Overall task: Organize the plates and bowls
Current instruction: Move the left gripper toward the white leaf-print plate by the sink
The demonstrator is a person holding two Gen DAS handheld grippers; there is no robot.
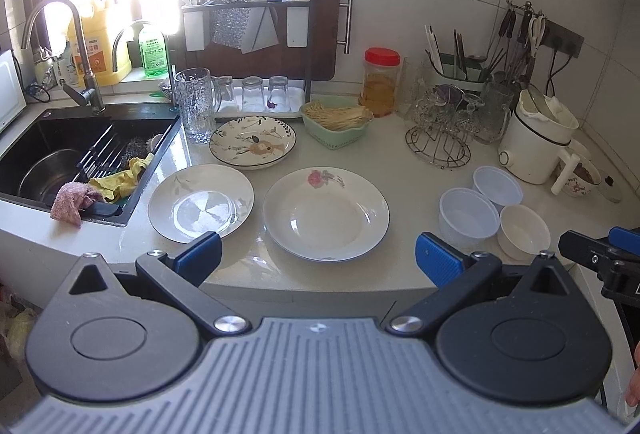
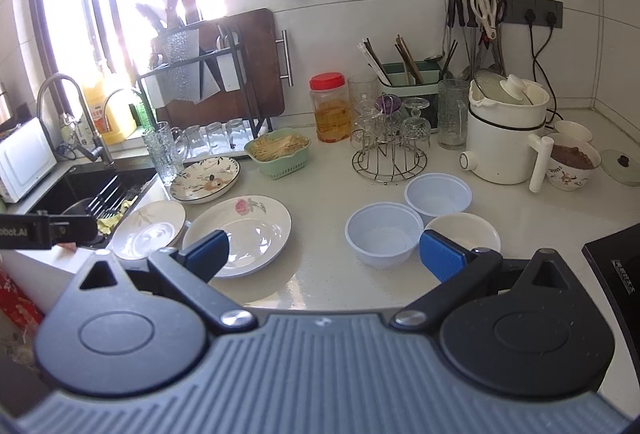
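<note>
Both my grippers hover at the near edge of the counter (image 1: 248,270), holding nothing. The left gripper (image 1: 318,254) has its jaws spread wide over the rose plate (image 1: 326,212); the right gripper (image 2: 324,252) is just as wide, its fingers framing the gap between that plate and the bowls.

Three plates lie flat and apart: the leaf plate (image 1: 201,202) on the left beside the sink (image 1: 72,138), the rose plate in the middle, and the rabbit plate (image 1: 253,142) farther back, just beside a glass mug (image 1: 196,106).

To the right, three bowls cluster close together: two plastic bowls (image 2: 384,234) (image 2: 438,196) and a white bowl (image 2: 464,230), all upright and empty.
</note>
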